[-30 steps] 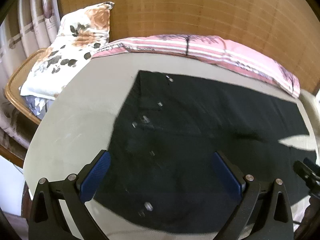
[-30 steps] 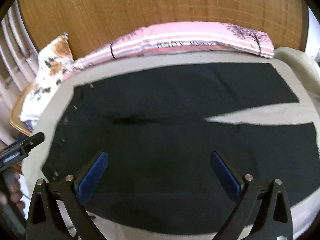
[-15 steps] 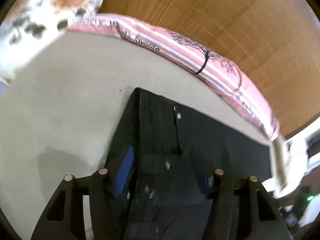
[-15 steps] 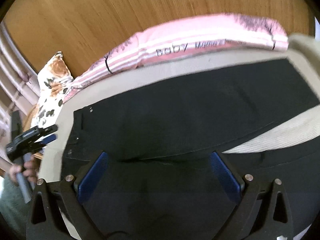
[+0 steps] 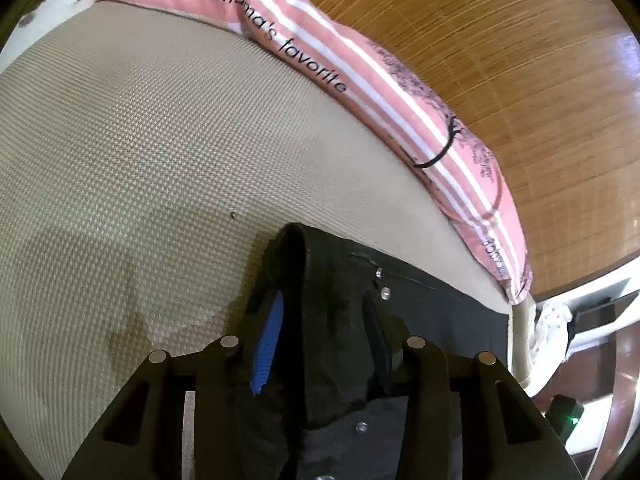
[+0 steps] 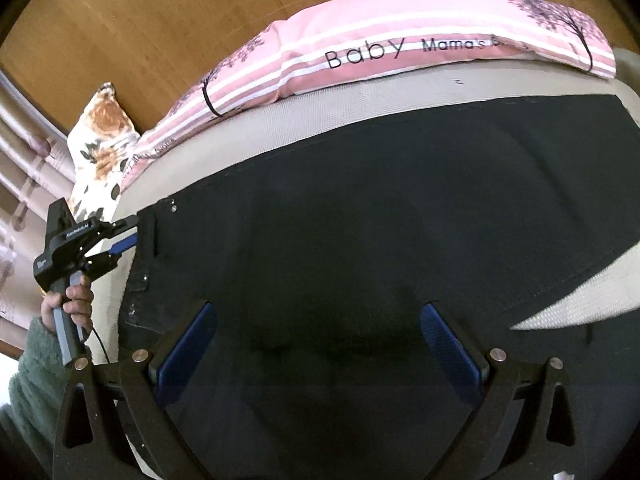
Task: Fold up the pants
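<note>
- Black denim is what you are working with: the pants (image 6: 360, 260) are lying flat across the beige mattress (image 5: 140, 152), waistband at the 9 o'clock side of the right wrist view and legs running off toward 3 o'clock.
- Your left gripper (image 5: 324, 336) is sitting at the waistband's far corner, and its jaws have just been closing; a second ago they were standing wide above the flat cloth, and now they are narrow with a raised ridge of waistband bunched between them. The blue pad (image 5: 268, 344) is lying right against the fabric, so it reads to me as a pinch on the pants.
- You are seeing the same thing from the right wrist view, where that left gripper (image 6: 128, 236) is meeting the waistband edge at about 9 o'clock, with your hand (image 6: 68, 304) on its handle.
- Your right gripper (image 6: 320, 344) is hovering over the middle of the pants, closer to the cloth than a second ago, its jaws standing wide with nothing between them.
- That is leaving the fold half prepared, in my judgement: one corner is secured, and you are likely needing a second hold further along before lifting.
- Watch the pink striped pillow (image 5: 360, 64) along the far edge at 12 o'clock; a swung waistband could brush it.
</note>
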The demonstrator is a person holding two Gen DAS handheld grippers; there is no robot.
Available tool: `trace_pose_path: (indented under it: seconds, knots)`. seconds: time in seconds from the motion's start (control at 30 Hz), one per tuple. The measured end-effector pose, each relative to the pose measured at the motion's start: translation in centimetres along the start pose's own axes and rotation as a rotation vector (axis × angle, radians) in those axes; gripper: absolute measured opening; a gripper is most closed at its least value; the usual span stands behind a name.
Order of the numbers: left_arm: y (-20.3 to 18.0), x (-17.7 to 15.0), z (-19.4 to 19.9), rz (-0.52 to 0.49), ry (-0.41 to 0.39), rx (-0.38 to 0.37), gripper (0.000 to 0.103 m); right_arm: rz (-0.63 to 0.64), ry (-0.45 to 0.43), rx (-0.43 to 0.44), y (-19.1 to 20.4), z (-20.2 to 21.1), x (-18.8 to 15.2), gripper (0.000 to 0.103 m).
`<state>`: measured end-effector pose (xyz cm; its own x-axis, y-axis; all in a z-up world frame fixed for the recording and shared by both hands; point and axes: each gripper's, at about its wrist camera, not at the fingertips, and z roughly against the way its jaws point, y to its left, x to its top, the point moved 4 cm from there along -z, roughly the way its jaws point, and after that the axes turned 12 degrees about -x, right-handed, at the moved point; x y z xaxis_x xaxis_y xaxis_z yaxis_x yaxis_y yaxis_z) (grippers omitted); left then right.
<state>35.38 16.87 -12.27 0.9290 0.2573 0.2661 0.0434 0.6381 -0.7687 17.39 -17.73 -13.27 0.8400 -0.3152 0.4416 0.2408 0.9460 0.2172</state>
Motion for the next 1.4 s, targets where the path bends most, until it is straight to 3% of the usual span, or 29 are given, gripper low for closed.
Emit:
trace_pose_path:
  seconds: [0.3, 0.6, 0.77, 0.83, 1.03, 1.23, 1.4]
  knots:
    - [-1.0, 0.2, -1.5, -0.041, 0.047, -0.057, 0.029, 0.033, 0.009, -0.003, 0.8, -1.0, 0.4, 0.102]
    - [-1.4, 1.5, -3.7, -0.042, 0.059, -0.075, 0.028, 0.051, 0.006, -0.010, 0.3, -1.7, 1.0, 0.102]
    - [-0.9, 2.1, -4.1, -0.015, 0.021, -0.075, 0.028, 0.111, -0.006, -0.024, 0.3, -2.0, 2.1, 0.102]
    - [-0.9, 1.8, -3.7, -0.028, -0.004, -0.055, 0.012, 0.163, -0.008, -0.027, 0.4, -2.2, 2.9, 0.101]
    - [-3.9, 0.8, -1.3, -0.117, -0.084, -0.104, 0.008, 0.365, -0.007, -0.036, 0.9, -3.0, 6.1, 0.101]
    - [-8.0, -1.1, 1.4, -0.266, -0.139, -0.165, 0.008, 0.553, 0.018, 0.028, 0.7, -4.4, 10.7, 0.101]
    - [-9.5, -2.1, 3.1, -0.315, -0.175, -0.222, 0.008, 0.676, 0.070, 0.118, 1.1, -5.9, 14.2, 0.092]
